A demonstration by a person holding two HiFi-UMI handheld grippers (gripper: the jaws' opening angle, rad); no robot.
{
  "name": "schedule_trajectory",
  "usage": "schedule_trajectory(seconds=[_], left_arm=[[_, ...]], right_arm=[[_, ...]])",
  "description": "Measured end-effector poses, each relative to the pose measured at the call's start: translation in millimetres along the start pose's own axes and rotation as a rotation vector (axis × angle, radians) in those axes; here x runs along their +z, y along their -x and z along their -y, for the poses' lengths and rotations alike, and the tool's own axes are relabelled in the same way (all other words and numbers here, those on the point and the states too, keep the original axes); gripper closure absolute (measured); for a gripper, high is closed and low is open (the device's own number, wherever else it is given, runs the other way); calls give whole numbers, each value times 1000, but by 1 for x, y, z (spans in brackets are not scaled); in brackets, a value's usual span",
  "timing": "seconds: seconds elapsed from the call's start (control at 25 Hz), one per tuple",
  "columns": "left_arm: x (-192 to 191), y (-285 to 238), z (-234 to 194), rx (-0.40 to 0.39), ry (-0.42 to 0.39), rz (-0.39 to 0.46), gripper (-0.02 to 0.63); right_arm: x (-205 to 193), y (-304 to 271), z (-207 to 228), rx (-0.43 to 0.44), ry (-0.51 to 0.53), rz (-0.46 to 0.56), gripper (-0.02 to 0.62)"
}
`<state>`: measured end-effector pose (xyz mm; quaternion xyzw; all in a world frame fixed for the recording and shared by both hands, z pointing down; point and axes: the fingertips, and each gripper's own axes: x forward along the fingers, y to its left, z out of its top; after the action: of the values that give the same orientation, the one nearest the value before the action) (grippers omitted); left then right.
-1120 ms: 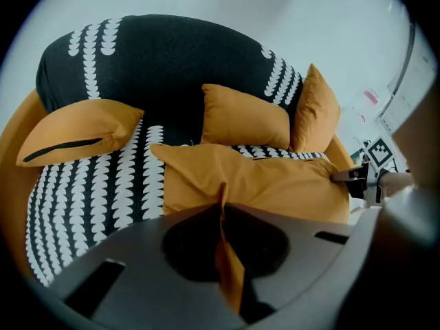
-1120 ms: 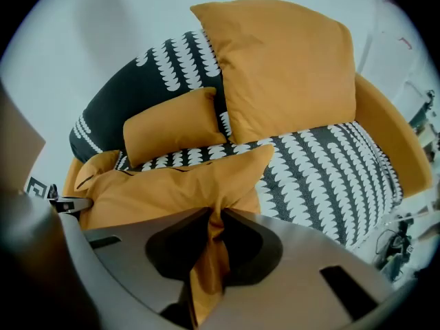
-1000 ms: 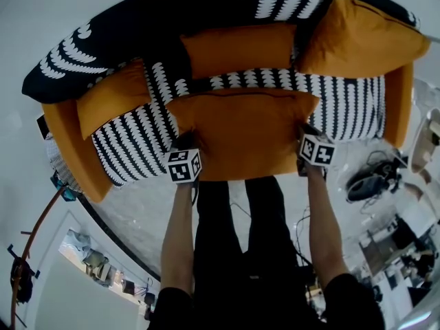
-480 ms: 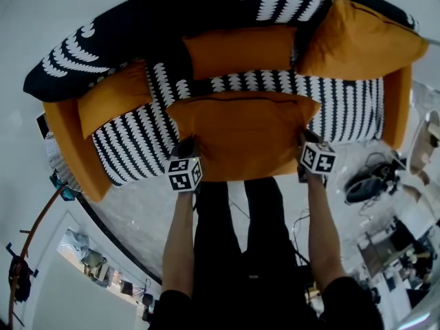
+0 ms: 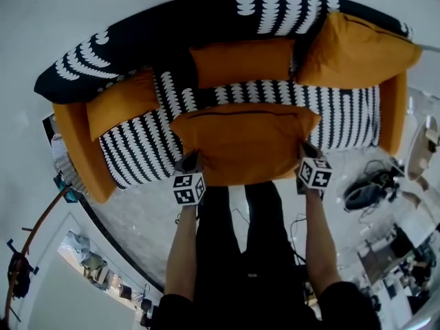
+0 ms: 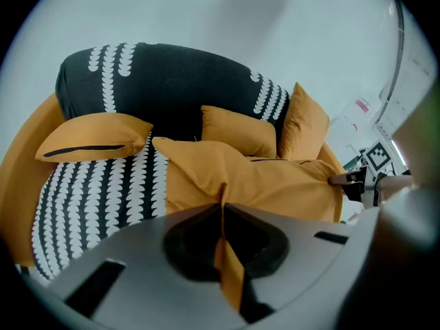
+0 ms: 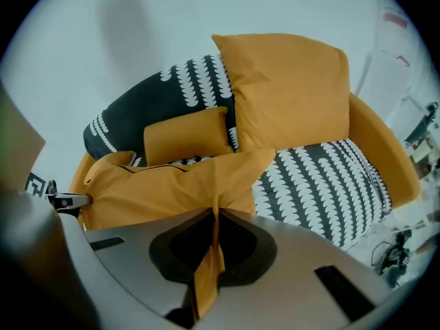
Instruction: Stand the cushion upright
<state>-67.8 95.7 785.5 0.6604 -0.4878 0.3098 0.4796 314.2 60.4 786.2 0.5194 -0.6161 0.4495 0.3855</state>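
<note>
Large orange fabric cushion (image 5: 244, 143) on black-and-white patterned sofa (image 5: 130, 153), near corners pinched, left gripper (image 5: 190, 162) clamped on one fold, right gripper (image 5: 303, 148) on the other

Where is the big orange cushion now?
In the head view, the big orange cushion is at the middle front of the patterned sofa, its near corners pinched by the left gripper and right gripper.
</note>
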Motion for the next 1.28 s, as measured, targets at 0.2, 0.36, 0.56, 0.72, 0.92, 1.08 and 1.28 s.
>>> schedule_trajectory(seconds=[0.2,0.36,0.56,0.72,0.92,1.08,1.28], left_arm=[[6,14,-1,10,-3,39,603],[27,23,-3,29,-16,100,603],[67,30,-2,51,-53,191,603],[99,33,-1,54,-57,260,603],[136,38,-5,62,-74,343,603],[167,40,-11,64,-75,398,603],[205,42,-12,62,-90,466,603]], right_arm=[[14,7,-7,7,16,32,592],[42,13,-18,29,41,87,592],[83,19,-23,43,83,160,592],[118,21,-25,45,107,223,592],[167,26,-36,56,149,313,592],[203,25,-46,71,180,361,592],[244,26,-51,78,195,425,592]])
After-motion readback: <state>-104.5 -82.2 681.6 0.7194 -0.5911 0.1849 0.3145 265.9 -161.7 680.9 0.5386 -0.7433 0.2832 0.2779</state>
